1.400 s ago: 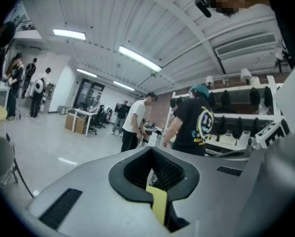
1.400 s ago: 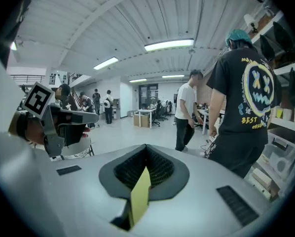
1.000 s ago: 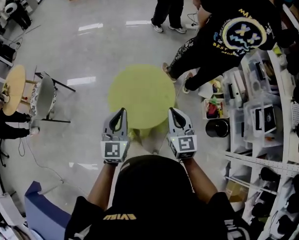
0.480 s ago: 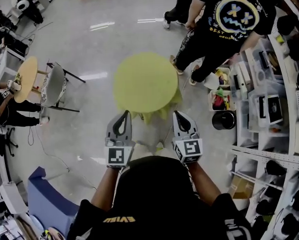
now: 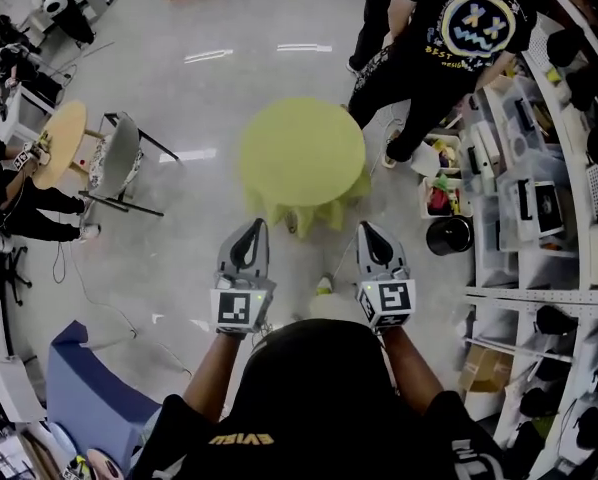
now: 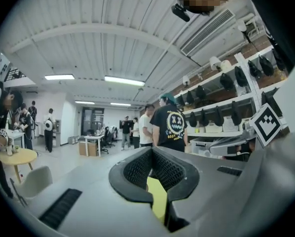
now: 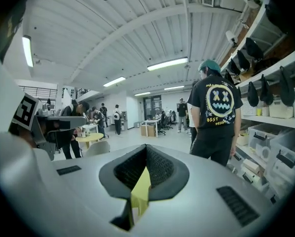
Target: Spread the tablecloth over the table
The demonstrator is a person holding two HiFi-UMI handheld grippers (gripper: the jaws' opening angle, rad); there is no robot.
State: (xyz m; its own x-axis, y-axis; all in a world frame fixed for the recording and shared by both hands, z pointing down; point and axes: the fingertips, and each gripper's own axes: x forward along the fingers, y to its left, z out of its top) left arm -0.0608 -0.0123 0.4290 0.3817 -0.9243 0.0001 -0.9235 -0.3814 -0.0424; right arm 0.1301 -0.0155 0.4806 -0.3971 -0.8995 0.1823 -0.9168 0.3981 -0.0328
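Head view: cloth on, both grippers off it

Obs. The tablecloth, yellow-green, covers the whole round top of the table, which is itself hidden beneath it. The top lies flat. On the near side of the table the cloth hangs in bunched, uneven folds. The far and left sides show a cleaner edge.

The left hand-held gripper and right hand-held gripper are side by side on the near side of the table and apart from it. No cloth runs from either one to the table. Left and right gripper views: each pair of jaws meets at the tips with nothing clamped. A yellow strip shows low in the slot behind the tips in both. I take it for the cloth on the table seen through the slot, not a held piece.

Judgement: spreading is largely done. The step in hand looks like checking or evening the drape.

To do it well:
- Open both jaws before reaching.
- Take only the hem at the near side of the table, with the grippers well apart.
- Ease it down and outward with both together, so the top does not slide off centre.
- Pull lightly, since a one-sided tug could strip the far side.
- Mind the person standing just beyond the table's far right.
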